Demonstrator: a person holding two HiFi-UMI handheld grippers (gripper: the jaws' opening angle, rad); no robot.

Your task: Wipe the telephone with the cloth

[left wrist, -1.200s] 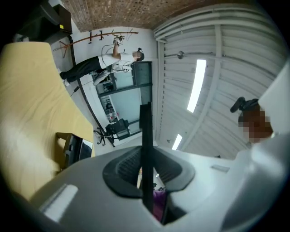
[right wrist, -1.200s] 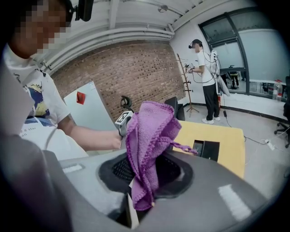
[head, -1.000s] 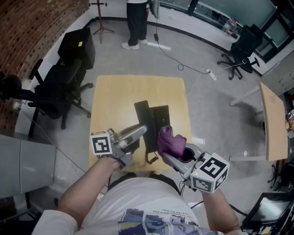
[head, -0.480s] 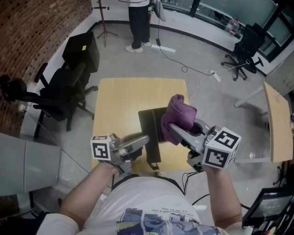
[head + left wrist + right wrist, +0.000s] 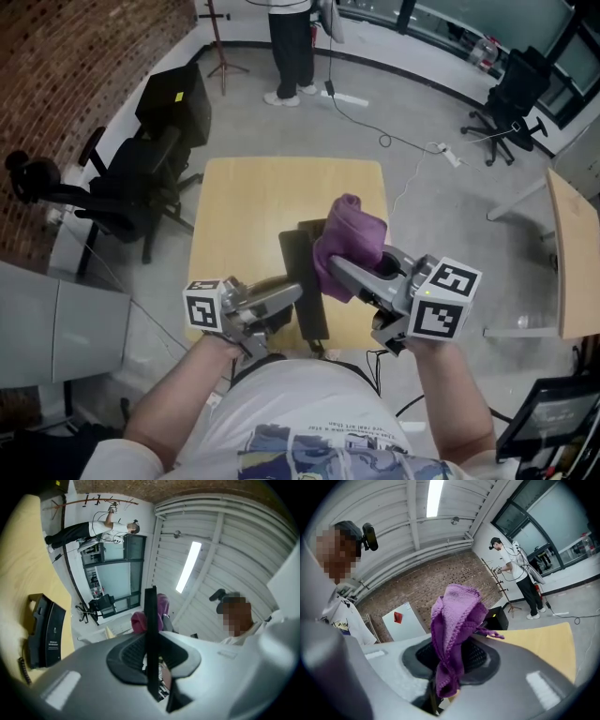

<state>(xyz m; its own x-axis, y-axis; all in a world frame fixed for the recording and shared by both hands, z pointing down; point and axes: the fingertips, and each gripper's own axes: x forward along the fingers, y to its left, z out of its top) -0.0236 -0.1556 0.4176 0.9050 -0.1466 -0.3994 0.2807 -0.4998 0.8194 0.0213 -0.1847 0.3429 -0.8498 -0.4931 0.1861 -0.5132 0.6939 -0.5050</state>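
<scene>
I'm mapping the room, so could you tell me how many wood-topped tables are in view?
2. One table lies directly below, bearing the telephone; the other table stands at the head view's right edge, partly cropped. Others may be hidden.

Sq. light-wood table (image 5: 244, 206), black telephone (image 5: 47, 630) lying flat on it — toward person's side

Light was bright, even; ceiling strip lamp (image 5: 189, 566) blew out white. Shadows were soft. Gripper views were fisheye-warped, corners vignetted black, near foreground blurred.
</scene>
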